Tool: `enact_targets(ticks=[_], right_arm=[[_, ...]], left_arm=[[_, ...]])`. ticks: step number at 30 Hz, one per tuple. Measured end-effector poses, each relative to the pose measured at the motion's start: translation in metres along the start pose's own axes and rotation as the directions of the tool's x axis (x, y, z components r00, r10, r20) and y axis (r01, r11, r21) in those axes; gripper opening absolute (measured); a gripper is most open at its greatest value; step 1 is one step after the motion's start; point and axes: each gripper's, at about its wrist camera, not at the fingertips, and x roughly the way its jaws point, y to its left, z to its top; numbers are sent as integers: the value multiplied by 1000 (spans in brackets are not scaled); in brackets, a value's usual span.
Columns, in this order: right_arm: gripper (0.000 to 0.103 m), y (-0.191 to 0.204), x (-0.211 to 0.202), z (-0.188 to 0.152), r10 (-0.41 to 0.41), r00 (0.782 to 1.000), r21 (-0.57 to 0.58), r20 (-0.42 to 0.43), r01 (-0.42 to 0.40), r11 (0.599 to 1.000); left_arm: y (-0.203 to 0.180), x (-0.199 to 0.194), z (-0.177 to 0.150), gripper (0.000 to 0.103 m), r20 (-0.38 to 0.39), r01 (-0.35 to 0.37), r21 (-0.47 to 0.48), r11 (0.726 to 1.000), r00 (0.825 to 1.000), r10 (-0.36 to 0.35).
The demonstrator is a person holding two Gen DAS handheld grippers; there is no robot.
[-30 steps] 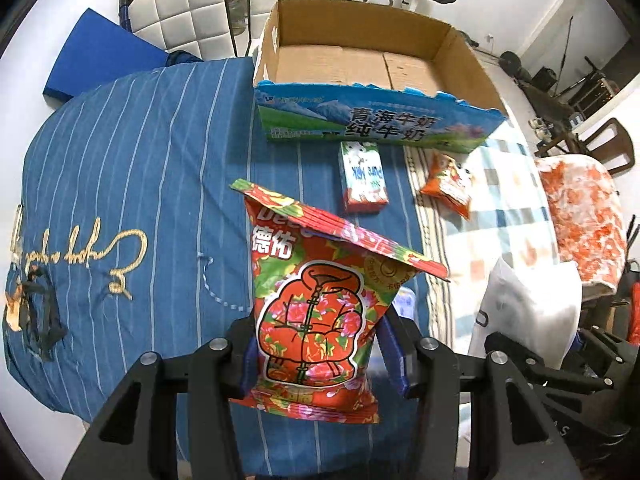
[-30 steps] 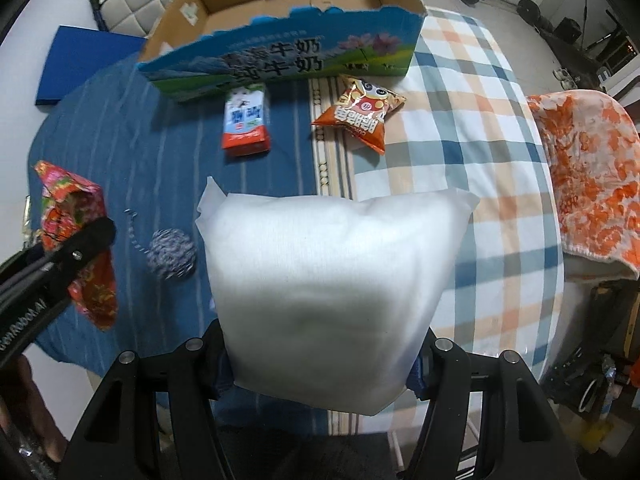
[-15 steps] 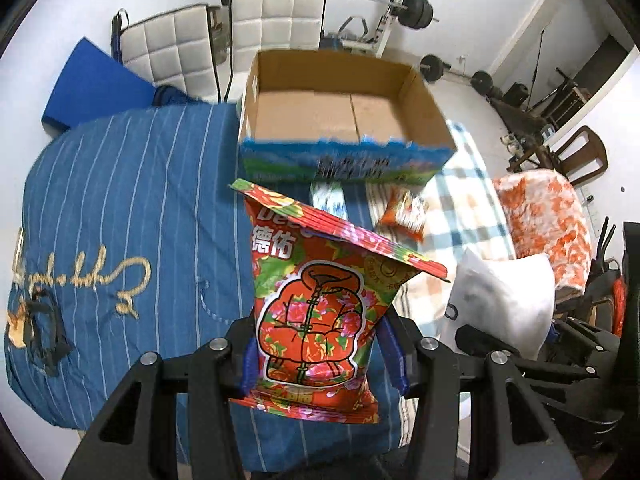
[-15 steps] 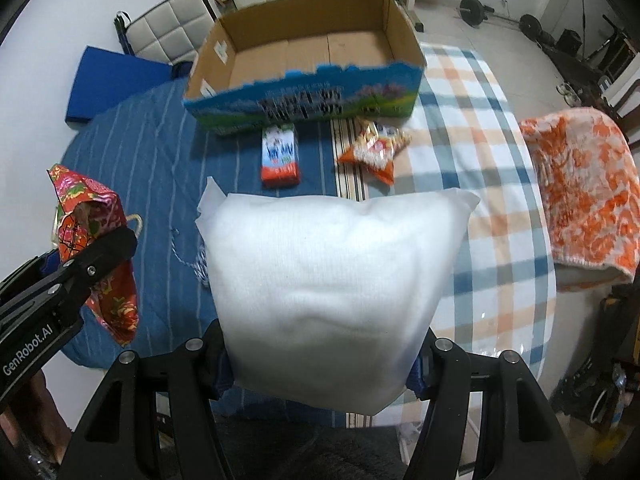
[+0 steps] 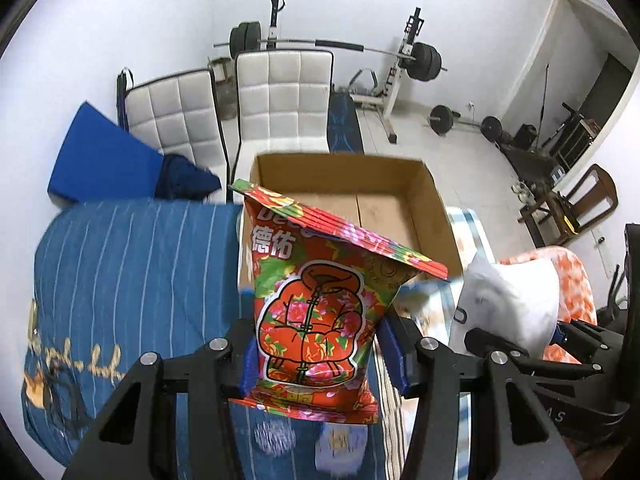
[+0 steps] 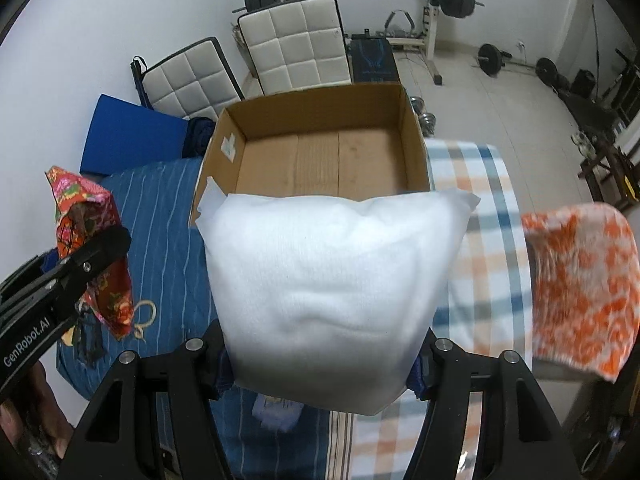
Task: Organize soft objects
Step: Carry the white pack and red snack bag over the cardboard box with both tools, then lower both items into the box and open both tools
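With both hand-held grippers clamped — left (image 5: 316,356) on snack bag (image 5: 316,320), right (image 6: 320,356) on white pillow (image 6: 332,280) — cardboard box (image 6: 320,160) sits dead ahead, slightly nearer the right.

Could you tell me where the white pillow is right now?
The white pillow is clamped in the right gripper, held up just before the open cardboard box.

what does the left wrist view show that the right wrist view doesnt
Only the left wrist view shows the printed front of the red floral snack bag clamped by the left gripper, and a brown wooden chair. Only the right wrist view shows the white pillow-like pouch front-on in the right gripper. Both show the empty open cardboard box, blue striped cloth and white padded chairs.
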Motion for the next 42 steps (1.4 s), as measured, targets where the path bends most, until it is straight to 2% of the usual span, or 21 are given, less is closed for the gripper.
enact_targets(ticks=[10,18,25,30,34,37,40,42], right_arm=[[67,-8,27,85,8,999,-34,33,-7,999],[67,-14,79,144,-33,999,-55,14,34,998],[67,-29,136,173,-62,997,-61,-37,59,996],[67,-45,172,184,-70,995,-62,-77,66,996],[67,-57,205,196,-64,990,-53,-124,58,997],[67,-61,231,204,-55,985,-47,-163,48,998],[68,-65,258,211,-50,975,-46,-215,41,998],[68,-66,276,215,-54,966,-54,-254,42,998]], left_arm=[[2,50,52,47,12,-22,-17,1000,1000,22],[-3,108,86,47,-30,-27,-19,999,999,26],[-8,156,102,47,-82,-28,-29,999,996,26],[-6,197,108,47,-155,-8,-68,998,988,-3],[-2,240,113,47,-245,19,-104,994,969,-44],[3,275,113,47,-326,57,-168,984,939,-110],[6,311,110,47,-404,86,-227,970,898,-174],[5,329,109,47,-437,80,-228,971,883,-175]])
